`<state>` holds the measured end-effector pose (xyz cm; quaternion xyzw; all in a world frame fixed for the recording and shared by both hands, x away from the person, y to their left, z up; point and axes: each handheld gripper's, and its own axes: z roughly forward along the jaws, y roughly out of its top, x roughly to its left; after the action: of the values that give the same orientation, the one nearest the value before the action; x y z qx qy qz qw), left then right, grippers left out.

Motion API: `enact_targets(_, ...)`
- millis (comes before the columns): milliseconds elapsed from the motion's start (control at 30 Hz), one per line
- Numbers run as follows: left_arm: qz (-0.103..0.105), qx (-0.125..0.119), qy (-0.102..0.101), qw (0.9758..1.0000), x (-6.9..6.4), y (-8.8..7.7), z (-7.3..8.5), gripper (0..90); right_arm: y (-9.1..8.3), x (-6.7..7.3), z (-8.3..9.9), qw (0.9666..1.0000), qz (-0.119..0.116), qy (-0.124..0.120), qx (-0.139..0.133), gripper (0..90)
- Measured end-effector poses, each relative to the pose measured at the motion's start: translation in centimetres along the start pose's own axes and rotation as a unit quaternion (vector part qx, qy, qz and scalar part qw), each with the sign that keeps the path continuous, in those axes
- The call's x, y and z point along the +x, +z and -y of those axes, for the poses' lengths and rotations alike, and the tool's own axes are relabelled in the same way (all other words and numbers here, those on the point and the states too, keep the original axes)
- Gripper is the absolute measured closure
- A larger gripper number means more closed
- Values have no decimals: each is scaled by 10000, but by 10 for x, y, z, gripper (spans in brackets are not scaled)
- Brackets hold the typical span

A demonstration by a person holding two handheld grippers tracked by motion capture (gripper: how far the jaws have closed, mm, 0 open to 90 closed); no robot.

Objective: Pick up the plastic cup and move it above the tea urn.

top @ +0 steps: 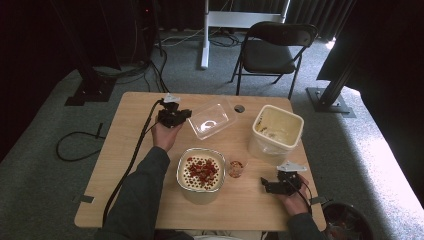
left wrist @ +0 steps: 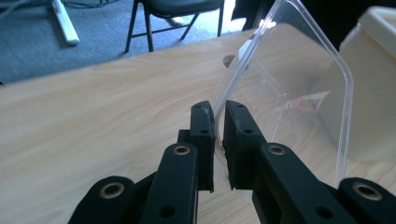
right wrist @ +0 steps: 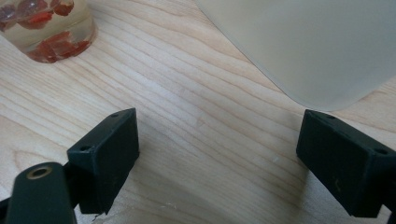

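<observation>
Here, the left tongs (left wrist: pixel 215 135) pinch the rim of a clear plastic lid (left wrist: pixel 289 88), tilting it up off the table (top: pixel 135 150) just behind the filled container (top: pixel 201 172), likely to cover it. Right of that container, the right tongs (right wrist: pixel 217 158) rest spread wide, grasping nothing.

A wooden table (top: pixel 135 150) stands on grey carpet (top: pixel 45 165). Behind it a black folding chair (top: pixel 272 50) sits beside a white stand (top: pixel 220 22). Dark curtains (top: pixel 320 12) close the back of the room. Black cables (top: pixel 75 145) trail over the floor, and bright light (top: pixel 395 165) falls across the carpet at right.
</observation>
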<state>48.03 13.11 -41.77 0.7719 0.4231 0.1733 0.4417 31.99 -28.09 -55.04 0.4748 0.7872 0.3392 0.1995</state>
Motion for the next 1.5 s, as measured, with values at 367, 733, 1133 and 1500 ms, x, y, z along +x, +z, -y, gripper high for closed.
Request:
enact_targets(367, 620, -322, 447, 9966, -50, -15, -57, 835, 0, 0, 0, 10000, -3, -11, -3, 124)
enact_targets(733, 836, -252, 964, 9915, -99, -6, -92, 834, 0, 0, 0, 10000, -8, -17, -6, 124)
enact_targets(1133, 1020, -186, 702, 9921, -109, 13, -92, 831, 0, 0, 0, 10000, -8, -21, -7, 124)
enact_targets(1500, 1180, -85, 776, 9899, -131, 22, -102, 832, 0, 0, 0, 10000, -9, -22, -9, 125)
